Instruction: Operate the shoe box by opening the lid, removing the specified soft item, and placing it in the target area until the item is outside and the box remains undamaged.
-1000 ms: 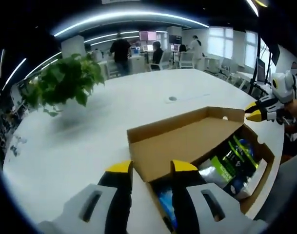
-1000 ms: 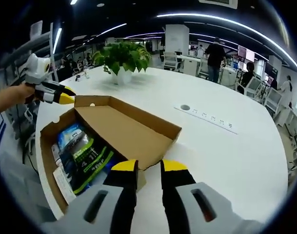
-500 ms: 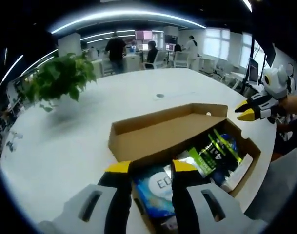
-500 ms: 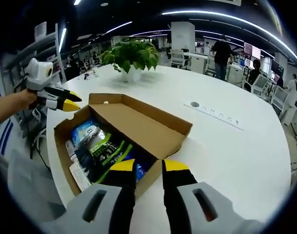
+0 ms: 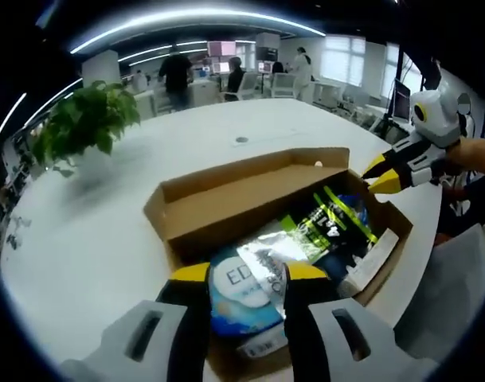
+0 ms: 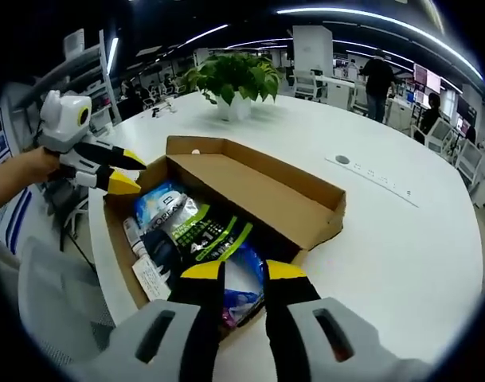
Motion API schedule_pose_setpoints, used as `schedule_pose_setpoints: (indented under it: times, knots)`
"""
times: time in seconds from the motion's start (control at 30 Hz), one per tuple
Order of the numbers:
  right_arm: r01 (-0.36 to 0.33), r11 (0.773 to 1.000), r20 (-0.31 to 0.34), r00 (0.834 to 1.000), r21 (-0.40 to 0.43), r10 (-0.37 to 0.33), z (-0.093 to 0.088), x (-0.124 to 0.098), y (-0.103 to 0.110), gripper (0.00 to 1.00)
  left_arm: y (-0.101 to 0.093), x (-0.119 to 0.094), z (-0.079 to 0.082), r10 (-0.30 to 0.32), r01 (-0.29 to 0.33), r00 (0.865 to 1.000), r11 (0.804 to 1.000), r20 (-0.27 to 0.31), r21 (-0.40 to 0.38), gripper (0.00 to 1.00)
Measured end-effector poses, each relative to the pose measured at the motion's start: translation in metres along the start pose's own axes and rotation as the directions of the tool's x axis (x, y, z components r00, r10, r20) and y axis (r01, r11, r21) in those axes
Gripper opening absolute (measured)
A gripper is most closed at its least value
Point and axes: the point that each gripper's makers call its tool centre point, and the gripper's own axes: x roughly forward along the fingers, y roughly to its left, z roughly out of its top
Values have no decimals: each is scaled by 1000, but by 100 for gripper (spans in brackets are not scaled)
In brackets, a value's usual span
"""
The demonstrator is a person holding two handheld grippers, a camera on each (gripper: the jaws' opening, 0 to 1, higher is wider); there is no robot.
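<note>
The left gripper (image 5: 244, 274) hung nearest, its yellow-tipped jaws set apart with a clear gap and nothing between them, poised over the near end of the open shoe box (image 5: 175, 208). Just past those tips lay a round blue-and-white soft packet (image 5: 244, 288), inside the box at its near end. Beside it, further in, a silvery wrapper (image 5: 275, 248) and a dark pouch with green stripes (image 5: 331, 231) were packed together, and a white card (image 5: 371, 256) leaned along the right wall. The cardboard lid (image 5: 254, 199) stood folded back along the box's far left side.

From the other end, the right gripper (image 6: 242, 270) hovered above the box's opposite end, jaws likewise parted on nothing, their tips over a blue packet (image 6: 244, 274) and the same green-striped pouch (image 6: 204, 235). In the right gripper view the left gripper (image 6: 121, 171) showed at the far left corner of the box (image 6: 328, 216), held by a hand (image 6: 15, 171), tips a little apart and just beside the cardboard edge. I could not tell whether they touched it.

The box sat near the edge of a broad white table (image 5: 91, 239). Further off on the table stood a potted leafy plant (image 6: 236, 79), and a socket strip (image 6: 371, 171) lay set into the tabletop. Far beyond, people stood among desks (image 5: 178, 72) under long ceiling lights.
</note>
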Motion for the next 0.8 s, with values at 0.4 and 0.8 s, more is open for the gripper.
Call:
schedule_pose_setpoints:
  times: [0.4,0.8]
  knots:
    - [-34,999,-95,995,27,36,-8,19,12,18,-17,7,-16,-46,47,997,999,-61,17,35]
    - [-25,1000,-187,982,-7,23,-16,41,17,17,-12,11,-26,-65,65,994,998,-85,-10,34]
